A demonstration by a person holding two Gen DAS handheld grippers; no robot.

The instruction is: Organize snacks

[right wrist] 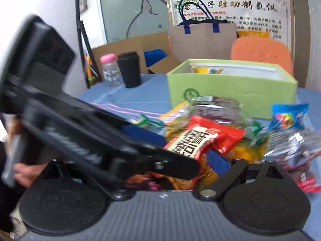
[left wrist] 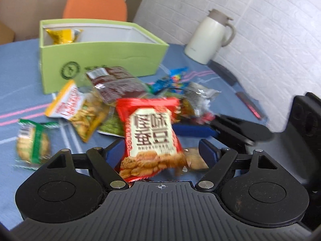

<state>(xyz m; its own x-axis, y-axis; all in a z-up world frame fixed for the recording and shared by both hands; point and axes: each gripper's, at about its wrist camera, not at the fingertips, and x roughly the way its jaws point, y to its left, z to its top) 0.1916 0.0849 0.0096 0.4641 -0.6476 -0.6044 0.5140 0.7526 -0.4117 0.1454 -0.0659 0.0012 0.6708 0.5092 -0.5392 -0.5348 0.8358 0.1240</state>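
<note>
While the red packet sits between the left gripper's wide jaws, pads apparently clear, atop the pile before the green box mid-table, we close squarely on its middle; right gripper stands wide, holding nothing.

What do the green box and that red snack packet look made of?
Green box: looks like matte paperboard, with stiff straight walls, a white lining and a printed logo. Red snack packet: probably glossy plastic film, since it is crinkled, catches highlights and has a crimped top edge.
</note>
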